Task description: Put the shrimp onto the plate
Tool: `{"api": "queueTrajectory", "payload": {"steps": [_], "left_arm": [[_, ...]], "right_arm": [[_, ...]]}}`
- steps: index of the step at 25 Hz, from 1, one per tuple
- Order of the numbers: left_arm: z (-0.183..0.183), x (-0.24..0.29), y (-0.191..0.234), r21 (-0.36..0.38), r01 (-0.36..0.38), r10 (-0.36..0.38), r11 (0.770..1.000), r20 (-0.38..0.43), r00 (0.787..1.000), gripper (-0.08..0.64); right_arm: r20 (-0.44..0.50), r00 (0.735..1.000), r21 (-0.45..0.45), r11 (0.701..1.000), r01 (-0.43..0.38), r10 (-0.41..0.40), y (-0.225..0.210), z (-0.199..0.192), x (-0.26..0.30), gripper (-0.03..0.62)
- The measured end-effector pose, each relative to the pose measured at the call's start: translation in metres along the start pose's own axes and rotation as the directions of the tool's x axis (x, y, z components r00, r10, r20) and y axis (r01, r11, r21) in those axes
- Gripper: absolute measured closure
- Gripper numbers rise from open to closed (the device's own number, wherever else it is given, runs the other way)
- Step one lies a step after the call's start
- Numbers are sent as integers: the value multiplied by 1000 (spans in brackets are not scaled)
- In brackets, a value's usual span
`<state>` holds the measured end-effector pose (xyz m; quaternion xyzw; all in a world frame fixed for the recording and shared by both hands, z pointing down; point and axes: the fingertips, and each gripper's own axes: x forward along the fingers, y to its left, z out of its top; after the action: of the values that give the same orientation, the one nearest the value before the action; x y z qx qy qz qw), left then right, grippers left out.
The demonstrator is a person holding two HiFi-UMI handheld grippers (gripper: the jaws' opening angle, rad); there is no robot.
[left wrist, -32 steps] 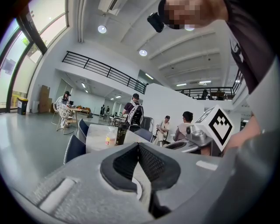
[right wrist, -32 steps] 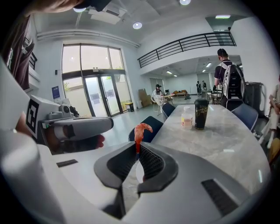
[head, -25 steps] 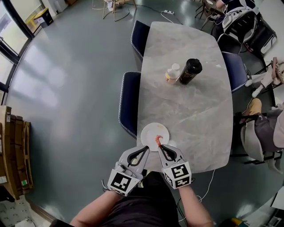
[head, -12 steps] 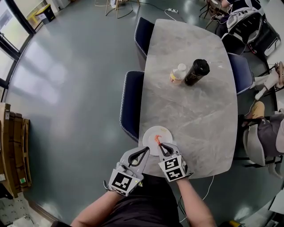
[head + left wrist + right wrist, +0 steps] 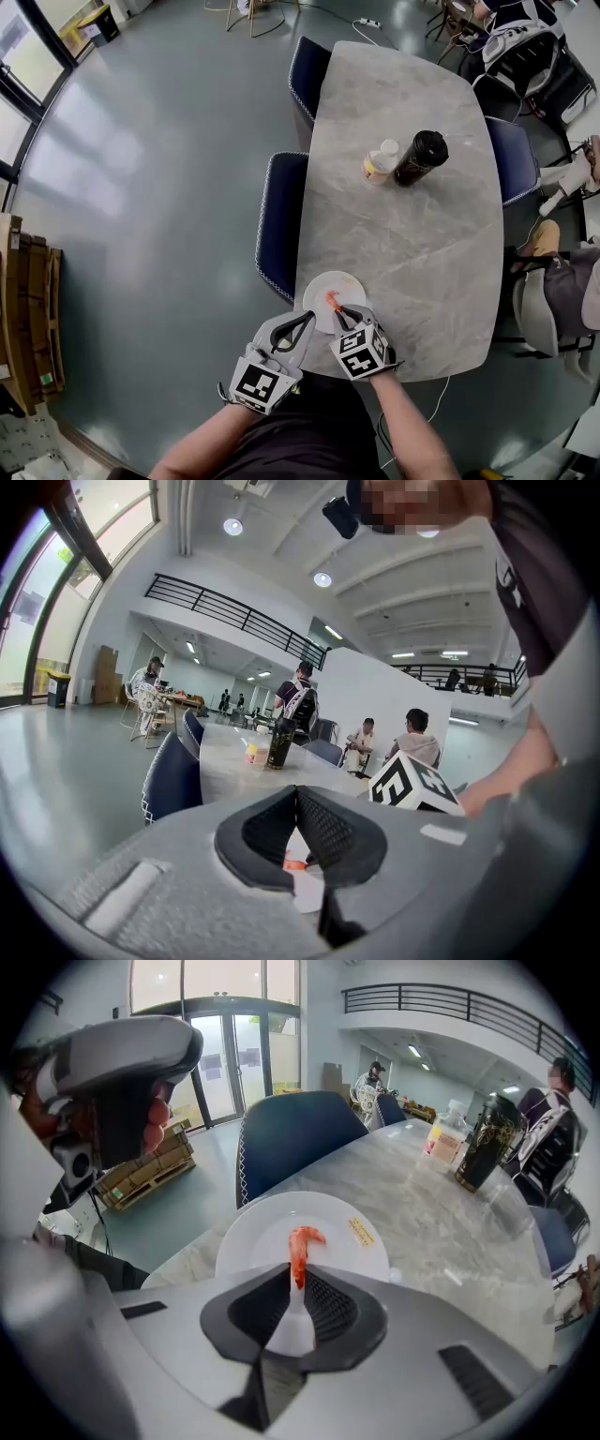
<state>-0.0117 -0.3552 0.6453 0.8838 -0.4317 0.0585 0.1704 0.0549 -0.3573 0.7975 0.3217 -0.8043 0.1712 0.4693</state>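
The orange shrimp point(image 5: 298, 1251) hangs by its tail between the tips of my right gripper point(image 5: 297, 1274), curled end up, just above the near half of the white plate point(image 5: 253, 1241). The jaws are opening slightly, but the pads still pinch the shrimp. In the head view the right gripper point(image 5: 340, 312) is at the near rim of the plate point(image 5: 323, 281), with the shrimp point(image 5: 331, 300) over it. My left gripper point(image 5: 305, 319) hovers left of the plate at the table's near edge. Its tips point(image 5: 296, 794) meet and hold nothing.
A small bottle point(image 5: 380, 161) and a black tumbler point(image 5: 420, 157) stand mid-table, well beyond the plate. Dark blue chairs point(image 5: 281, 216) line the table's left side. The grey marble table point(image 5: 412, 262) ends right under my grippers. A small yellow mark point(image 5: 359, 1232) lies on the plate.
My right gripper has crept a little forward and left with the shrimp, further over the plate. The left gripper has stayed in place.
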Motion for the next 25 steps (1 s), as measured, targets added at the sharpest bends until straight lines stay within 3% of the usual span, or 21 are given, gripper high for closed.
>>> {"api": "queueTrajectory", "payload": {"steps": [4, 7, 11, 13, 17, 25], "left_arm": [[5, -1, 0, -2, -1, 1, 1000, -9, 1000, 554], [12, -2, -2, 13, 4, -4, 1000, -20, 1000, 553], [25, -5, -12, 31, 7, -5, 1000, -51, 999, 554], [33, -7, -18, 38, 12, -10, 999, -67, 998, 554], [57, -12, -37, 50, 27, -23, 998, -68, 997, 554], [118, -23, -85, 30, 69, -68, 997, -29, 997, 554]], "right_arm": [[-28, 999, 7, 1000, -26, 26, 2, 0, -2, 480], [8, 1000, 28, 1000, -8, 8, -1, 11, -16, 480], [110, 993, 84, 995, -46, 36, 2, 32, -49, 488], [180, 983, 121, 991, -58, 36, 3, 45, -69, 537], [309, 951, 160, 986, -51, -1, 2, 75, -121, 589], [504, 861, 206, 978, -43, -68, -5, 117, -233, 590]]}}
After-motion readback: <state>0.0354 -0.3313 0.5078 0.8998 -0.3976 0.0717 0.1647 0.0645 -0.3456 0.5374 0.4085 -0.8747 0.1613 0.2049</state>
